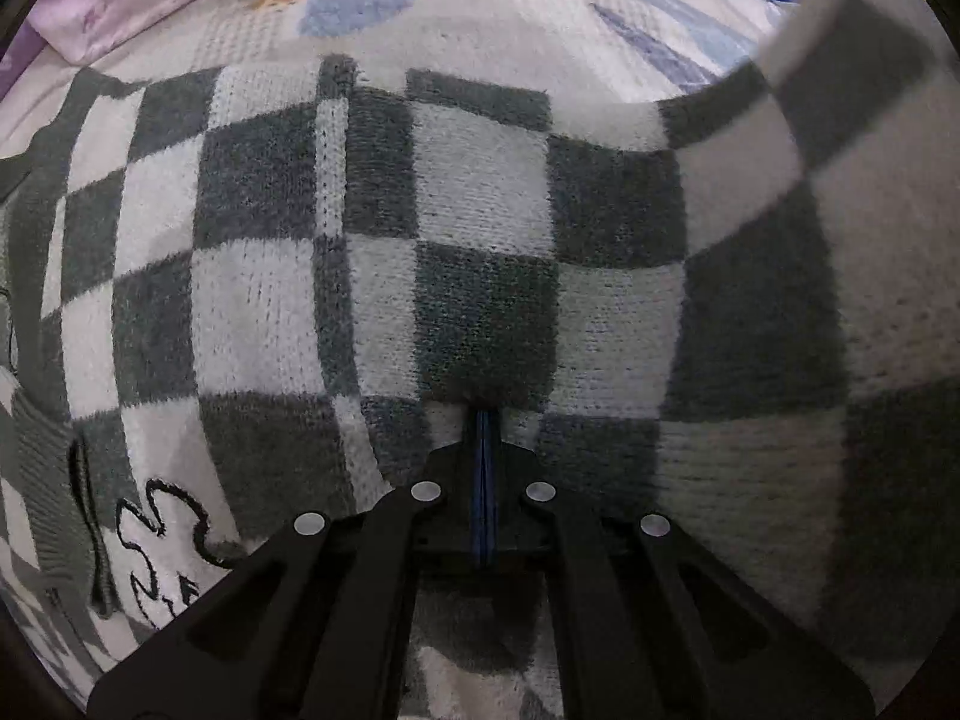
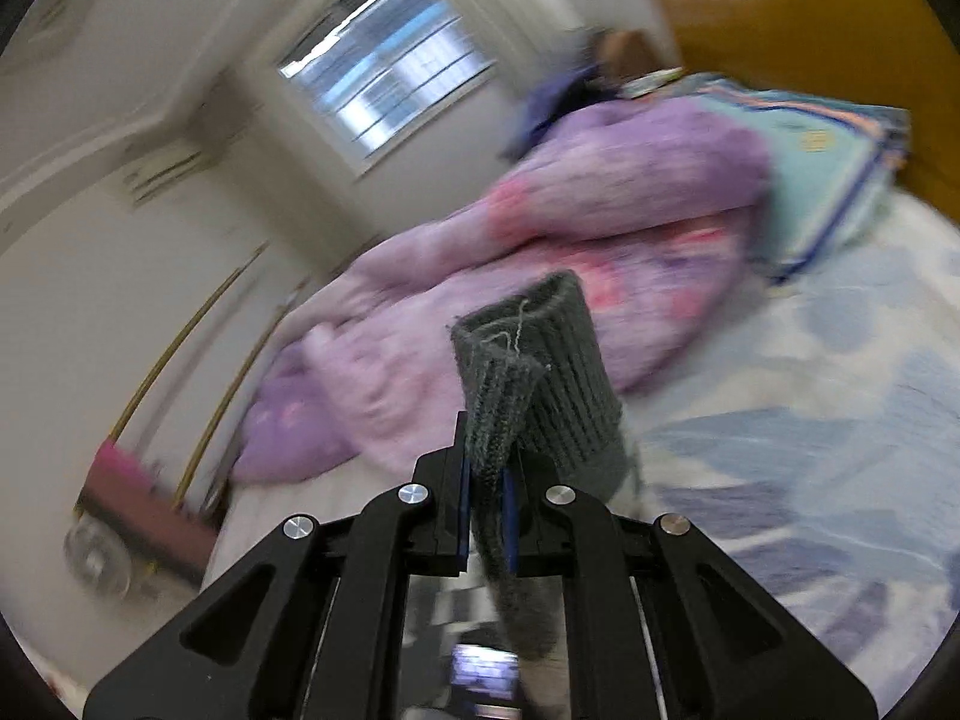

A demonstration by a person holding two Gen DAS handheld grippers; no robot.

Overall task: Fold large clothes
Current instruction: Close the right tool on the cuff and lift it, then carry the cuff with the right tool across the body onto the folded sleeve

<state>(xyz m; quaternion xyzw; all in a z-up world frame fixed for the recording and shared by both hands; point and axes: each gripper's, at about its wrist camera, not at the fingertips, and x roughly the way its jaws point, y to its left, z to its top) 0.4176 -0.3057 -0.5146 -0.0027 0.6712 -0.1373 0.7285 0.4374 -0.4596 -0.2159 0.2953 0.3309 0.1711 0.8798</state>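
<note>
Here, left wrist view: the left gripper [image 1: 483,420] points steeply down, its jaws pressed together with no gap, tips sunk into the checkered sweater [image 1: 480,228] — whether any knit is pinched between them cannot be told. The sweater, grey and white squares, lies spread over the bedsheet [image 1: 510,18], one part lifted at the upper right. Right wrist view, blurred: the right gripper [image 2: 486,498] is raised, jaws narrow and clamped on the grey ribbed cuff [image 2: 540,378], which stands up beyond the fingertips. Behind it — a purple quilt [image 2: 540,276], a folded teal blanket [image 2: 828,180], a window [image 2: 384,66].
</note>
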